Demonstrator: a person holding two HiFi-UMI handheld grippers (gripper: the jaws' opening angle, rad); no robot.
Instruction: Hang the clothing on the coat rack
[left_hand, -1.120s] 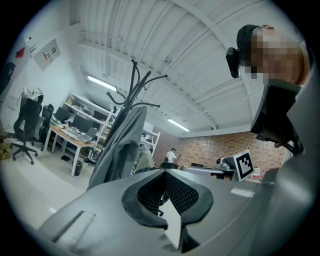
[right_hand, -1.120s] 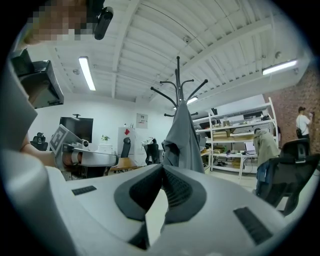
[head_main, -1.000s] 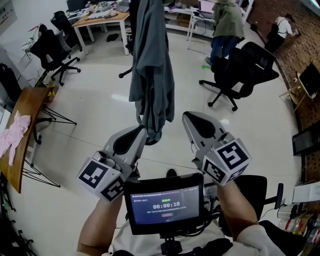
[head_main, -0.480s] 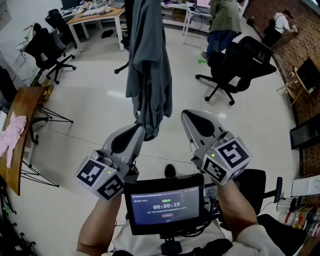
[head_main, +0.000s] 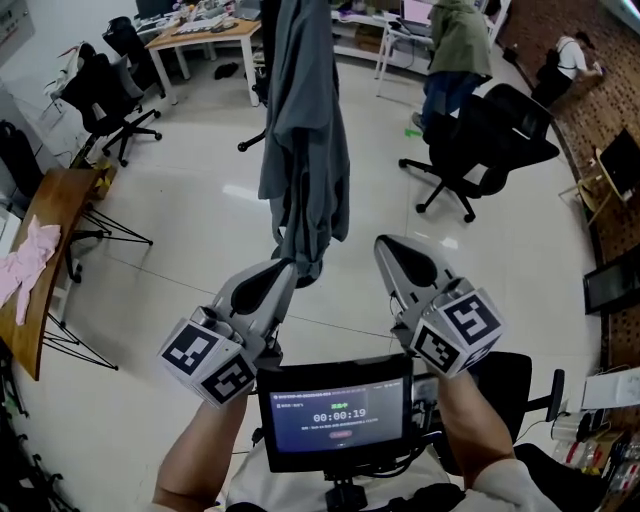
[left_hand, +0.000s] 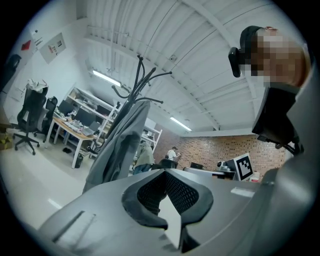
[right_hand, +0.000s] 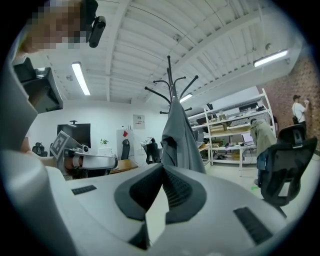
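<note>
A grey garment (head_main: 305, 150) hangs from the black coat rack, its hem just beyond my grippers. The rack's curved hooks (left_hand: 142, 82) rise above the cloth (left_hand: 120, 145) in the left gripper view. The right gripper view shows the same rack (right_hand: 170, 85) and garment (right_hand: 179, 135) straight ahead. My left gripper (head_main: 285, 268) is shut and empty, its tip close to the hem, apart from it. My right gripper (head_main: 385, 245) is also shut with nothing in it, to the right of the garment. The jaws meet in both gripper views (left_hand: 162, 172) (right_hand: 161, 167).
A black office chair (head_main: 480, 140) stands to the right of the rack, another (head_main: 100, 95) at the far left. A wooden table (head_main: 45, 250) with a pink cloth (head_main: 25, 265) is at the left edge. A person (head_main: 455, 50) stands at the back desks. A screen (head_main: 340, 415) sits at my chest.
Both grippers stay shut and empty and have dropped slightly in the head view. The garment hangs as before.
</note>
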